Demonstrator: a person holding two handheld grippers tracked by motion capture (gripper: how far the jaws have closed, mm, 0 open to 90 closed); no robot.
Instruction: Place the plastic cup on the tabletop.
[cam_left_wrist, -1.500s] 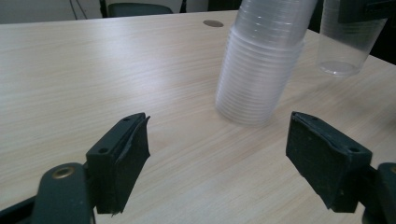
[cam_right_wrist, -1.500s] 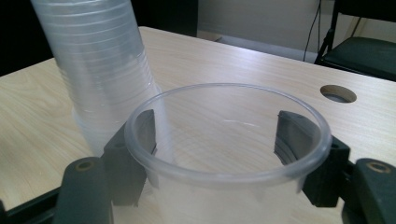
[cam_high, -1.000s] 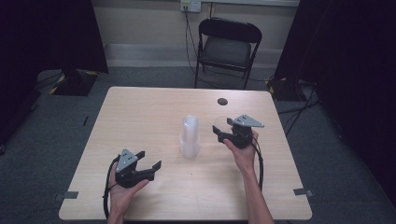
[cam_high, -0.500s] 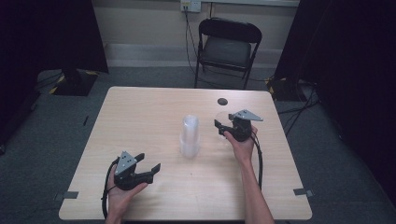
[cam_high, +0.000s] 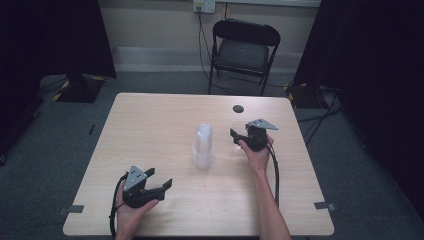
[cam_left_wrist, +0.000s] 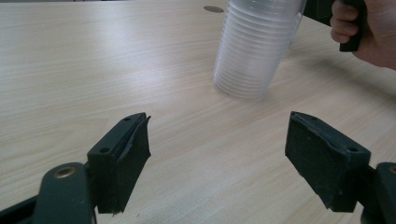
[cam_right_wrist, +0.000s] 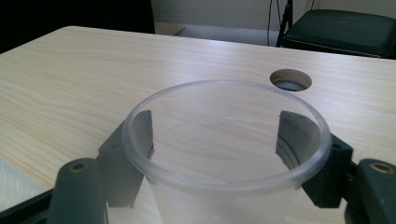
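Note:
A tall stack of clear plastic cups (cam_high: 202, 145) (cam_left_wrist: 254, 46) stands upright in the middle of the wooden table (cam_high: 150, 125). To its right, my right gripper (cam_high: 235, 136) (cam_right_wrist: 215, 140) holds a single clear cup (cam_high: 235, 145) (cam_right_wrist: 224, 182) upright, low over the table. Its pads sit against the cup's wall under the rim, and its jaws have just been opening a little with the cup between them. My left gripper (cam_high: 160, 179) (cam_left_wrist: 217, 154) rests near the front left edge, open wide and with nothing in it, pointing at the stack.
A round cable hole (cam_high: 238, 108) (cam_right_wrist: 290, 79) lies in the table beyond the right gripper. A black folding chair (cam_high: 245, 50) stands behind the far edge. Bare wood stretches left of the stack. The right hand (cam_left_wrist: 369, 28) is seen past the stack.
The right gripper has carried the single cup a little farther from the stack, toward the far side, and lower toward the table. The left gripper has stayed put.

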